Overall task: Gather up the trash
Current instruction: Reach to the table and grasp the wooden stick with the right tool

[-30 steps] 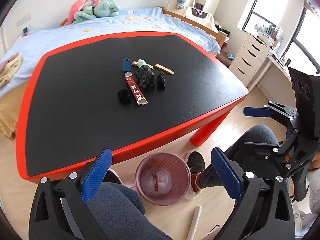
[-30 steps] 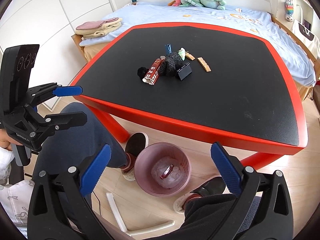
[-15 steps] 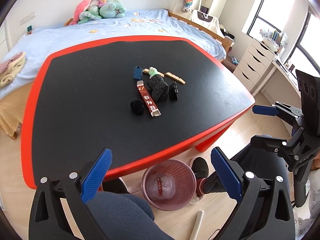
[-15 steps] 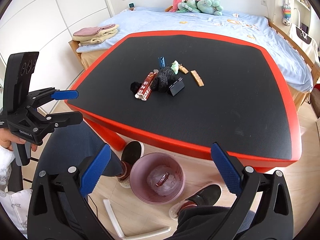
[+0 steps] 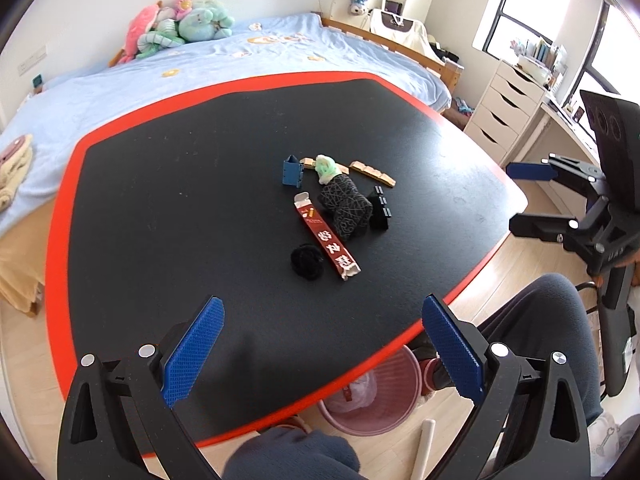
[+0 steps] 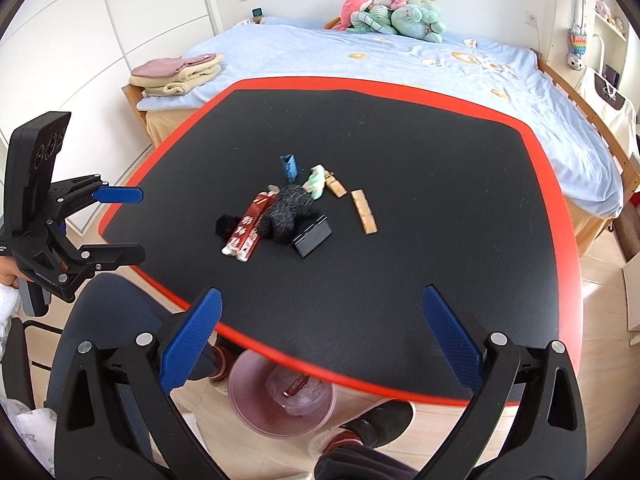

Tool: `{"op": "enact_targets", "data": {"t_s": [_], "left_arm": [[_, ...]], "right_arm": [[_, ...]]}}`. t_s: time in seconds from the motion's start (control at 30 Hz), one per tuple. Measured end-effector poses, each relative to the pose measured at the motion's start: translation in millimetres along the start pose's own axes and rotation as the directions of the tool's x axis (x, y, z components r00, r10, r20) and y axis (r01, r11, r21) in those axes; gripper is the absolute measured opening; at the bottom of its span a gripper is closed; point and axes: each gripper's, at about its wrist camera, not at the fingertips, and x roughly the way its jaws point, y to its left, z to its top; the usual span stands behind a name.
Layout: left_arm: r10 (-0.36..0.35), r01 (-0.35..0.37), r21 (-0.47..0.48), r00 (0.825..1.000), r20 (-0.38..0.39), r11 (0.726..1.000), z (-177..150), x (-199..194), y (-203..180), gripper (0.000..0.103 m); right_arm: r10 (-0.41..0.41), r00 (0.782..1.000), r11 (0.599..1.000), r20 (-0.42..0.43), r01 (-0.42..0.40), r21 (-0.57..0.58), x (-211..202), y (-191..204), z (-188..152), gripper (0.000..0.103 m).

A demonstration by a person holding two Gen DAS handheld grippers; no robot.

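Behind the red-edged table point(image 5: 64, 216) we note a bed. Left wrist view: our left gripper point(image 5: 320, 344) gapes wide, empty, facing the red wrapper point(image 5: 326, 238) mid-table. Right wrist view: our right gripper point(image 6: 318, 338) likewise spread and empty; the pink bin point(image 6: 280, 408) waits below, within reach.

Pink bin point(image 5: 372, 404) half hidden under table edge point(image 5: 400, 344); contents unclear.

We see a bedroom: a blue-sheeted bed point(image 5: 248, 64) behind the red-edged black table point(image 5: 192, 208), white drawers point(image 5: 504, 108) under bright windows point(image 5: 536, 12), pale wood floor point(image 6: 600, 320).
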Motion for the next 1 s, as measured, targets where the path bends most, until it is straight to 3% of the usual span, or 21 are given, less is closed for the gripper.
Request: {"op": "enact_targets", "data": {"t_s": [0.63,0.83,1.0], "left_arm": [[-0.019,0.032,0.117,0.993,-0.115,0.993,14.3,64.8,29.9,0.095],[-0.025,0.041,0.147,0.994,-0.11,0.988,16.1,72.7,31.0,0.094],[-0.024,0.043,0.169,0.993,-0.113,0.985,18.2,80.1,30.0,0.078]], "right_arm": [[-0.055,0.995,0.998,-0.084,0.056,0.003,86.8,-40.4,31.4,0.098],[-0.053,0.993,0.999,-0.103,0.053,-0.003,110.9,-46.7,35.7,0.086],[-0.055,0.993,0.998,-0.105,0.053,-0.022,124.0,-48.5,42.4,0.072]]}}
